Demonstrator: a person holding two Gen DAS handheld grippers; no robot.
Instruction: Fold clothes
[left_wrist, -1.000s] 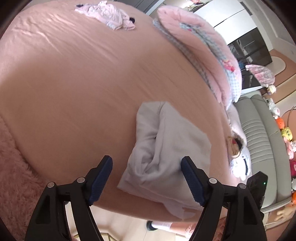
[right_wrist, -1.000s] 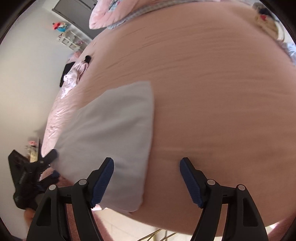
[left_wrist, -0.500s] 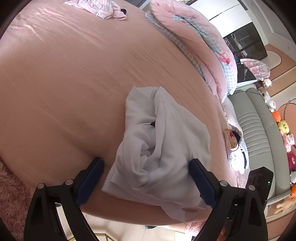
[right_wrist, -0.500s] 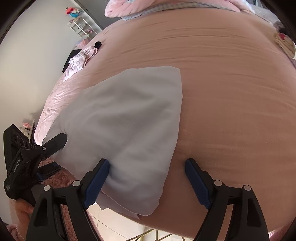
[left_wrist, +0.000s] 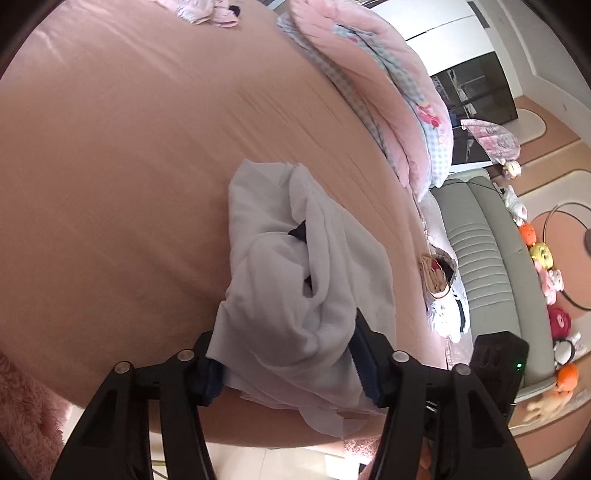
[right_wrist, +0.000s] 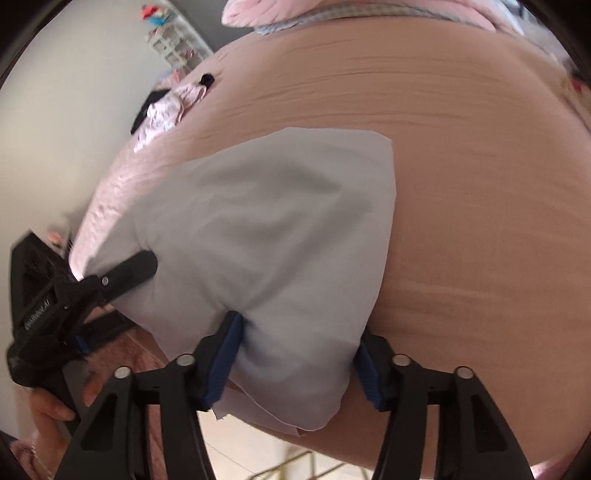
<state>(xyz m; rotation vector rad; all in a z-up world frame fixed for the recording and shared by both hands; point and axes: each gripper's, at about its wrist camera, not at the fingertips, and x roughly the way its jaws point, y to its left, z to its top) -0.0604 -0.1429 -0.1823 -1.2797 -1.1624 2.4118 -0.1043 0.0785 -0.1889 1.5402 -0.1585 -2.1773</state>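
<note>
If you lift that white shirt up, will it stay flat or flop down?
Probably flop: the white shirt already bunches into soft folds. It looks thin and light, so its loose edge over the bed would likely dangle.

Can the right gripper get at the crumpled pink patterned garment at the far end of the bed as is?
Probably not: right gripper is closing on the pale grey garment; the pink garment lies far across the bed.

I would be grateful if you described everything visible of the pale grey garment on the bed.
The pale grey soft-fabric garment lies at the near edge of the pink bedsheet, bunched into thick folds on one side, smooth on the other, with a dark tag inside. The left tongs and right tongs are closing, with its hem between their blue pads.
</note>
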